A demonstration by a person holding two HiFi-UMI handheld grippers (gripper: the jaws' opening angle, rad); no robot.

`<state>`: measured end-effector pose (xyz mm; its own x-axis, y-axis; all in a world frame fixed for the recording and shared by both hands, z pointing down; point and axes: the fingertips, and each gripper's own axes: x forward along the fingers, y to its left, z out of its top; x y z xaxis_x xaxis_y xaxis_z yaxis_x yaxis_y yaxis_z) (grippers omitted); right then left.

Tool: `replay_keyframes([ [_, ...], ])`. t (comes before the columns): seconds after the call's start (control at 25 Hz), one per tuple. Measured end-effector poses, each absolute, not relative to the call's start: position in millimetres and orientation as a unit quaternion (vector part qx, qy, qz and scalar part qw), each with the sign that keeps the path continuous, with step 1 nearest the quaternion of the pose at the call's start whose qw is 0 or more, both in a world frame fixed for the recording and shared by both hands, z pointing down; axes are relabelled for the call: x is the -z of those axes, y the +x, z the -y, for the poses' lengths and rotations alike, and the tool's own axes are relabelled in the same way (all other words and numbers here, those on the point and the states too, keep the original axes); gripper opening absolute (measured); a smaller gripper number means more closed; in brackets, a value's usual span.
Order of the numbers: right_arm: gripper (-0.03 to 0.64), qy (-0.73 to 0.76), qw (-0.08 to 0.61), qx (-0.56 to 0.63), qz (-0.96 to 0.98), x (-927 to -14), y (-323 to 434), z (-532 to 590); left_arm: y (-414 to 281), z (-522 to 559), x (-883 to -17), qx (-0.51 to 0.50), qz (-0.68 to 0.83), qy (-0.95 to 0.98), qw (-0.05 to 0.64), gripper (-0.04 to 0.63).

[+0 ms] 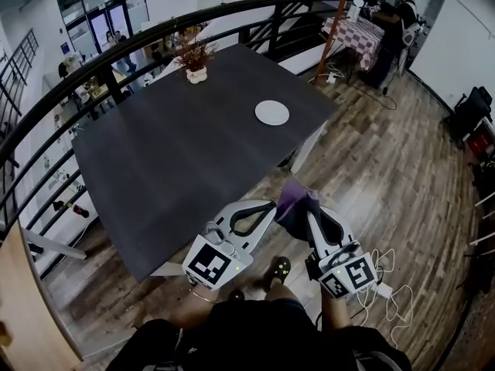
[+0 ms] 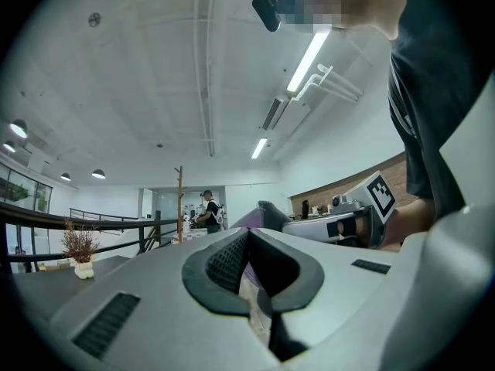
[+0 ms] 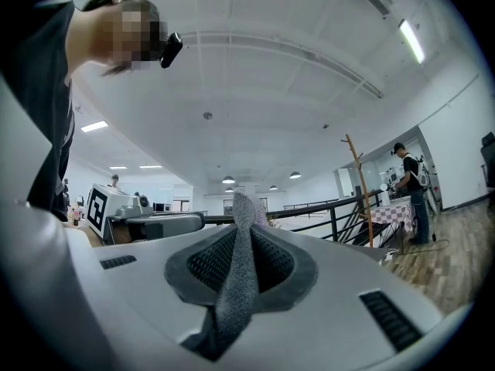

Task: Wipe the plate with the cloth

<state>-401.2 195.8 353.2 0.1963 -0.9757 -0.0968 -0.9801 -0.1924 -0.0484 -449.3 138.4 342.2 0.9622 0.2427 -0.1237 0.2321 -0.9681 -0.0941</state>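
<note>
One cloth gripped
We clamp the cloth [image 1: 292, 205] in our right gripper [image 1: 306, 212]; left gripper [image 1: 271, 205] pinched together; plate [image 1: 272, 113] by the desk's [image 1: 178, 153] right edge.

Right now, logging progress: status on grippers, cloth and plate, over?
Left gripper shut, empty. Right gripper shut on the cloth. Plate bare on the table, both grippers short of it. Path to it open.
</note>
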Motion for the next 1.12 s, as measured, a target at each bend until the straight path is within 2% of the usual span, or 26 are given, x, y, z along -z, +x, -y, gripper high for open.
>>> replay_keyframes([
  [1.12,0.045,-0.775,0.085,-0.025,-0.625,-343.5,-234.4,-214.5,-280.2,-165.4,-331.4,-0.047,0.146,-0.987,0.050,0.008],
])
